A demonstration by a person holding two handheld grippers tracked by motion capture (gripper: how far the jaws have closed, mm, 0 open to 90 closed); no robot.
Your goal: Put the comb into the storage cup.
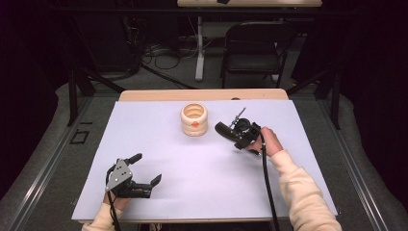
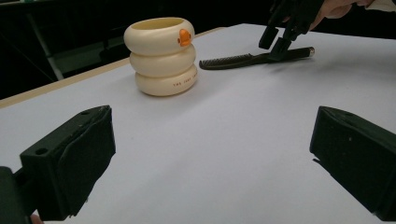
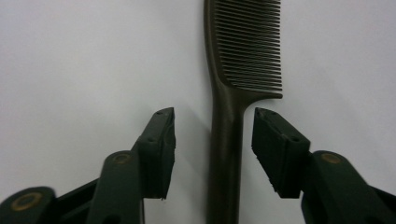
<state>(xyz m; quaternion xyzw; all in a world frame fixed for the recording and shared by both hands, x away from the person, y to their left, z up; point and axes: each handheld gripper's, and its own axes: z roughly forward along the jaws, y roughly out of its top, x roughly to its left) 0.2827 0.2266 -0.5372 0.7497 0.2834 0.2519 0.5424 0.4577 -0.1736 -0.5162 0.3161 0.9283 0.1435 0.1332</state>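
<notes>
A table (image 1: 144, 144) covered with a pale sheet carries two loose things: one comb and one cup.

The cup (image 1: 194, 120) is cream, built like three stacked rings, with a small orange mark on its side. It stands upright toward the far edge of the table, about midway along it. Its inside cannot be seen well enough to tell whether anything lies in it. In the left gripper view the cup (image 2: 161, 55) appears upper left, with faint lettering on its lowest ring.

The one dark comb (image 3: 233, 93) lies flat on the table, to the right of the cup and apart from it. In the left gripper view the comb (image 2: 233, 60) points its toothed end toward the cup.

There are two hand-held grippers, one in each of the person's hands. The right gripper (image 1: 231, 131) is over the comb, right of the table's middle. Seen from its own camera, the right gripper (image 3: 214, 140) has its two jaws partly open, one on each side of the comb's handle, with a gap showing on both sides; the pads do not press on it.

The left gripper (image 1: 146, 168) sits near the table's near left corner. Its jaws stand wide apart with nothing between them, as the left gripper (image 2: 212, 154) shows in its own view, above bare table.
</notes>
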